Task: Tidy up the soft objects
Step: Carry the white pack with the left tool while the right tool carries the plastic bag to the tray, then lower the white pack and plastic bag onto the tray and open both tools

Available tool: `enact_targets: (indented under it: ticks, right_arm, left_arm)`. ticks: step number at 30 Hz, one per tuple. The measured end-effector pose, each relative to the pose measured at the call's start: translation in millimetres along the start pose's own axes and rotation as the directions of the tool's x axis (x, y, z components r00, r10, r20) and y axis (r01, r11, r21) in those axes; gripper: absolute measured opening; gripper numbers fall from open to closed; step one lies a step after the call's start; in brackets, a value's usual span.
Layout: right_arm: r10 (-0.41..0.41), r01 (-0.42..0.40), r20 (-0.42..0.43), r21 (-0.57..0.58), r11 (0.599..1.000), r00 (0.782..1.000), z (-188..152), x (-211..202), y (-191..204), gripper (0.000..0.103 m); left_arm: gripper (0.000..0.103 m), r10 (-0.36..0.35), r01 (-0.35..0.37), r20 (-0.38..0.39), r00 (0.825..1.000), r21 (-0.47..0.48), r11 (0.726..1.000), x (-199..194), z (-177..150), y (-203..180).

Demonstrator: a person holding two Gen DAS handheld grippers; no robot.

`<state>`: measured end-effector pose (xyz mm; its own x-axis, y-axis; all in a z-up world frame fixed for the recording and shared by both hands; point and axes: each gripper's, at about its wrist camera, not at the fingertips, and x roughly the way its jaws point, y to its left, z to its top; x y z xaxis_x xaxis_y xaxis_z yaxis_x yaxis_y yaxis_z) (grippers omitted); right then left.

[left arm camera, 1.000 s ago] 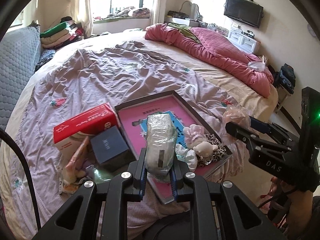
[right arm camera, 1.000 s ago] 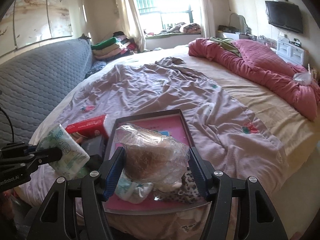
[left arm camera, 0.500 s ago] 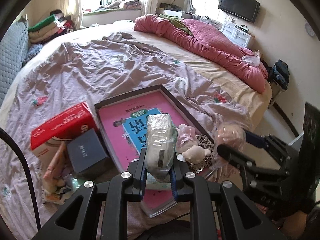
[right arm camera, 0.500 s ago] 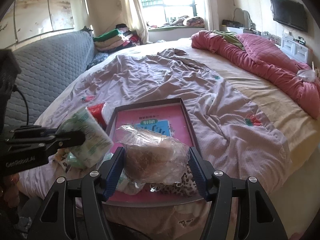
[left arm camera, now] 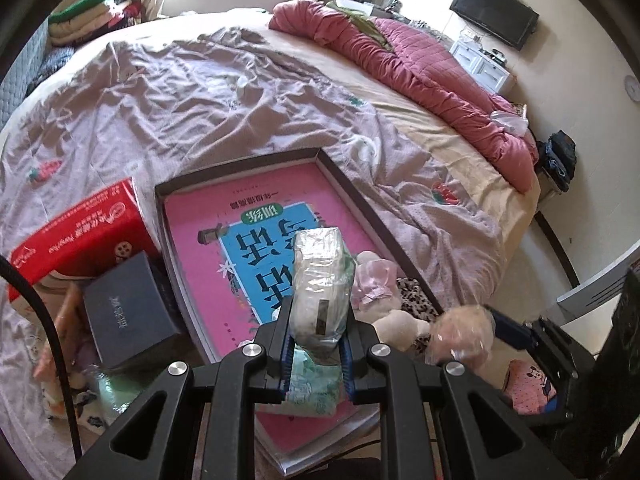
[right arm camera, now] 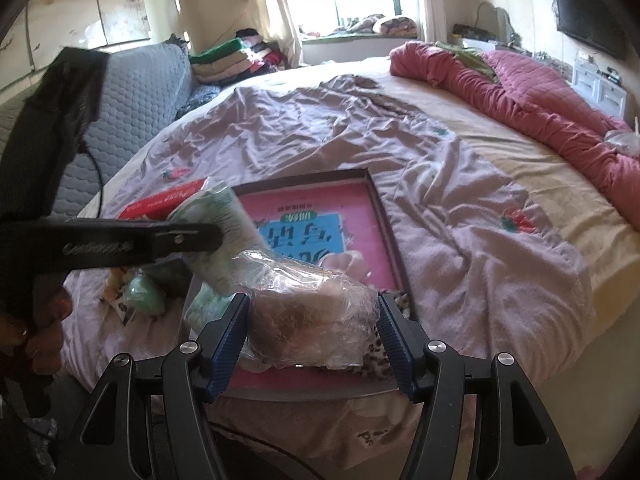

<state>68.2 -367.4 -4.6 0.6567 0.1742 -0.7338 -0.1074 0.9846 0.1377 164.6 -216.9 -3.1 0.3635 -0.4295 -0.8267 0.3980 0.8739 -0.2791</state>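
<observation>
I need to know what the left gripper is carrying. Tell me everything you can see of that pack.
The tissue pack is a soft, oblong packet in crinkly clear film, white with a pale green print. It is clamped near its lower end by the left gripper, its free end sticking out above the pink tray. Only the pads touch it.

Tissue pack (left arm camera: 322,280) lower, nearer tray (left arm camera: 352,192).
</observation>
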Motion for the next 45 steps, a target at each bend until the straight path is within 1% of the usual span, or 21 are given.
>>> enact_targets:
  ticks: [6, 11, 17, 20, 25, 29, 41, 45]
  right_arm:
    - [0.018, -0.02, -0.034, -0.033, 0.999, 0.999, -5, 10, 8, 0.065]
    - [0.029, -0.031, -0.053, -0.056, 0.998, 0.998, -8, 15, 12, 0.065]
    - [0.062, -0.066, -0.084, -0.047, 0.997, 0.995, -13, 25, 13, 0.065]
    - [0.064, -0.071, -0.101, -0.063, 0.995, 0.993, -16, 30, 18, 0.065]
    - [0.073, -0.081, -0.114, -0.068, 0.994, 0.991, -18, 35, 20, 0.065]
    - [0.07, -0.081, -0.124, -0.083, 0.993, 0.99, -19, 39, 24, 0.065]
    - [0.012, -0.033, -0.135, -0.155, 0.987, 0.991, -25, 53, 35, 0.066]
    - [0.0, -0.018, -0.118, -0.155, 0.988, 0.993, -23, 57, 35, 0.066]
  left_arm:
    - [0.02, -0.006, 0.005, -0.03, 1.0, -0.047, 0.999, 19, 2, 12]
    - [0.02, 0.002, -0.005, -0.047, 0.999, -0.064, 0.998, 34, 3, 16]
    - [0.02, 0.001, -0.005, -0.065, 0.998, -0.069, 0.998, 43, -4, 20]
    - [0.02, 0.002, -0.008, -0.067, 0.998, -0.083, 0.997, 47, -7, 24]
    - [0.02, 0.006, -0.012, -0.075, 0.997, -0.071, 0.997, 52, -13, 23]
    - [0.02, -0.003, -0.003, -0.074, 0.997, -0.078, 0.997, 51, -18, 24]
    - [0.02, -0.024, 0.018, -0.077, 0.997, -0.08, 0.997, 53, -23, 29]
    - [0.021, -0.024, 0.017, -0.083, 0.996, -0.082, 0.997, 56, -21, 33]
